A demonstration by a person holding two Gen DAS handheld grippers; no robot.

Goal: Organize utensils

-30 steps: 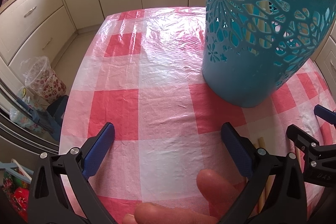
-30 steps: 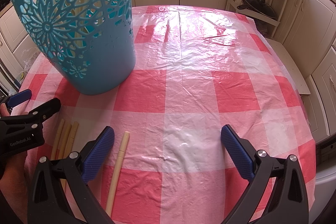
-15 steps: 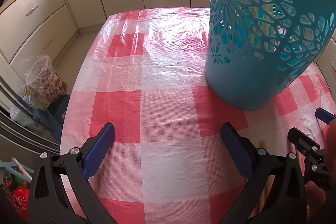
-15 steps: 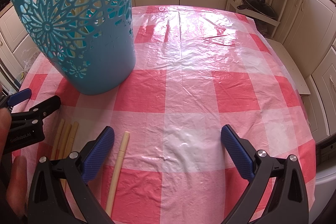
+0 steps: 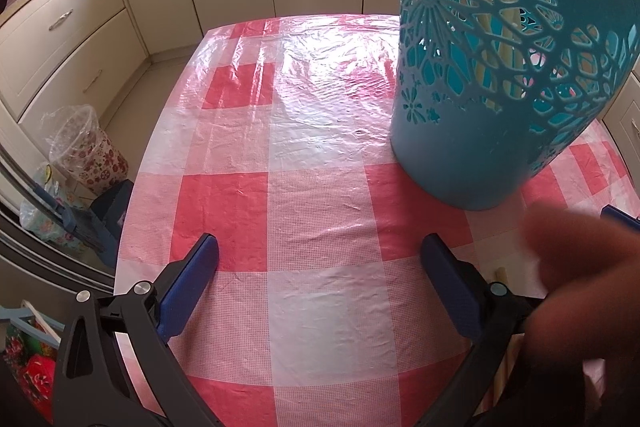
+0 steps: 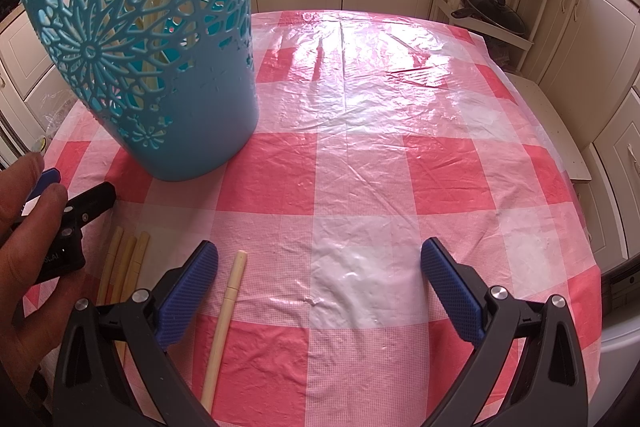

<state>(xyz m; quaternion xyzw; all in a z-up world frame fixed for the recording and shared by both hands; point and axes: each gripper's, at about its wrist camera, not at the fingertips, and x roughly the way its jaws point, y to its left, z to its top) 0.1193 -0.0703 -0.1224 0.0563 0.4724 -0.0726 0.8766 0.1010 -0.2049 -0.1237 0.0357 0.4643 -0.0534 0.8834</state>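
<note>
Your left gripper (image 5: 318, 259) hangs over the red-and-white checked tablecloth (image 5: 320, 187), fingers wide apart, nothing between them. Your right gripper (image 6: 319, 263) is the same: fingers spread wide, empty.

The teal cut-out holder (image 5: 492, 67) stands upright on the cloth, upper right of the left view, upper left of the right view; pale sticks show through its lattice.

In the right view, one loose wooden chopstick (image 6: 224, 323) lies on the cloth at lower left, just right of your left-hand finger pad. Three more chopsticks (image 6: 124, 267) lie side by side further left, partly hidden by the gripper body.

A blurred hand (image 5: 580, 287) covers the lower right of the left view.
</note>
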